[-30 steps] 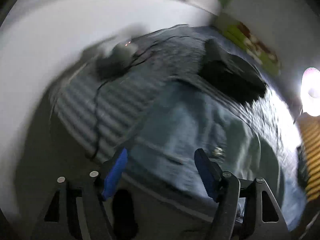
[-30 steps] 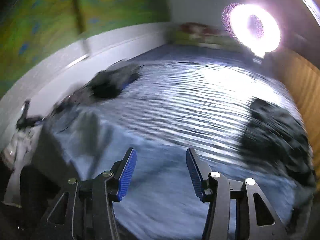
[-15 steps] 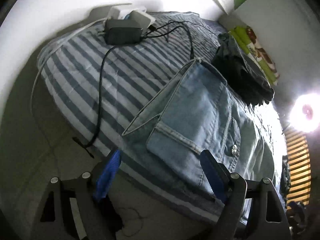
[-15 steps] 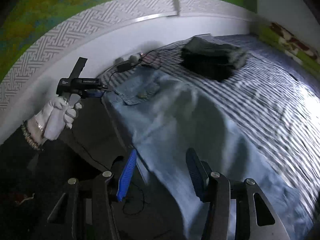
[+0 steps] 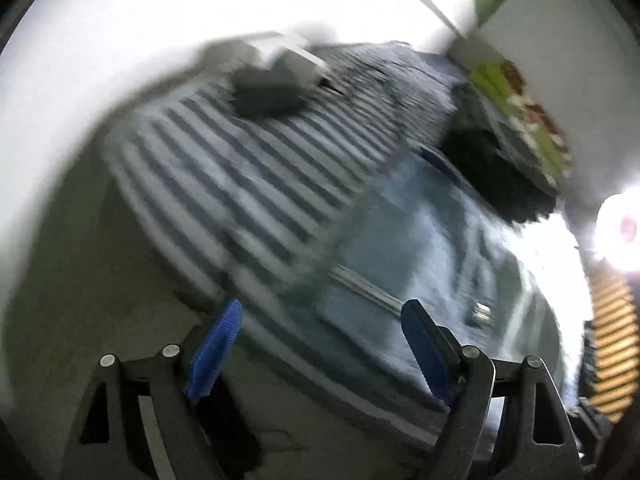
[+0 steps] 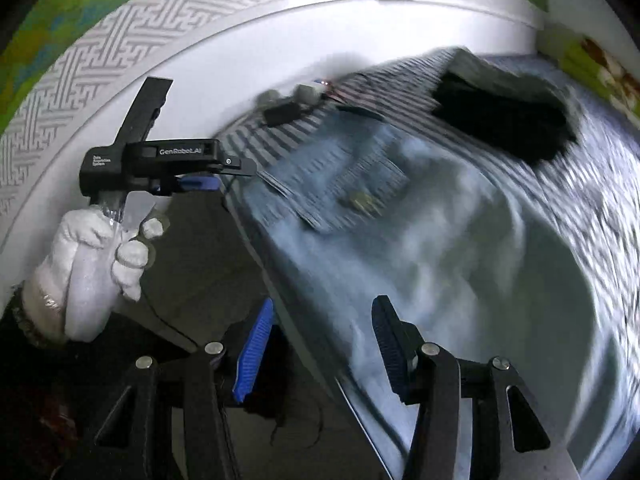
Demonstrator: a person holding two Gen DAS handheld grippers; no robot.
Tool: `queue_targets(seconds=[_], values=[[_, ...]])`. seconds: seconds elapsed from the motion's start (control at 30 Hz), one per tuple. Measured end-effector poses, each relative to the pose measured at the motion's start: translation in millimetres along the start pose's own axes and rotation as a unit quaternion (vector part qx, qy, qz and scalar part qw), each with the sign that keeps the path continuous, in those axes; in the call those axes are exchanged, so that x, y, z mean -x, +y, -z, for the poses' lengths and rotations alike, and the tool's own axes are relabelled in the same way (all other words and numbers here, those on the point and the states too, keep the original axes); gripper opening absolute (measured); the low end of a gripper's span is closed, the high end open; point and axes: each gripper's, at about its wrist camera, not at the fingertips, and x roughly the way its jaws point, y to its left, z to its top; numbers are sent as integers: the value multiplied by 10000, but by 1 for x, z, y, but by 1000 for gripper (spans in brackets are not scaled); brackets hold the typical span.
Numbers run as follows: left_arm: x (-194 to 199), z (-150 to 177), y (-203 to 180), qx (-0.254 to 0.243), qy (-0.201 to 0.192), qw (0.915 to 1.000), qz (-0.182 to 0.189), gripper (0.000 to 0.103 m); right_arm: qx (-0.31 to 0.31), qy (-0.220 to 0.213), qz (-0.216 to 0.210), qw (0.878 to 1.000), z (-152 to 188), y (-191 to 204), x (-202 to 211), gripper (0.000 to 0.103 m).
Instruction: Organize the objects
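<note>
Light blue jeans point(image 5: 420, 248) lie spread on a striped bed sheet point(image 5: 240, 184), waistband toward the bed's near edge. My left gripper point(image 5: 320, 344) hovers open just above that edge, with nothing between its blue pads. In the right wrist view the jeans point(image 6: 400, 240) fill the middle. My right gripper point(image 6: 322, 348) stands open over their near edge and the bedside, gripping nothing. That view also shows the left gripper point(image 6: 200, 184), held by a white-gloved hand point(image 6: 88, 264) near the bed corner. A dark folded garment point(image 6: 500, 120) lies farther back on the bed.
A black charger point(image 5: 268, 92) with white plugs and cables sits at the bed's far corner by the white wall. A bright lamp point(image 5: 620, 232) glares at the right. Grey floor point(image 5: 100, 280) runs beside the bed. Both views are motion-blurred.
My right gripper swung from the far side of the bed to the near edge by the jeans, bringing the gloved hand into view. My left gripper's jaws widened and it sank toward the bed edge.
</note>
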Motion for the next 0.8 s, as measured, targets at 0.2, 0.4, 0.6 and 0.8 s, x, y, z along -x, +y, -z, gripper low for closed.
queue_targets(seconds=[0.2,0.4,0.6,0.8], values=[[3,1,11,-253,-516,9980,-273,84,446,112,-3,9989,-51,38,-49,48],[-4,7,41,38,-541,9984,154,84,1065,404,185,9933,-83,75,-105,48],[-5,8,61,39,-534,9982,285,84,1398,662,538,9865,-95,82,-139,19],[-3,15,63,-155,-438,9972,592,84,-712,396,-494,9955,-111,17,-121,4]])
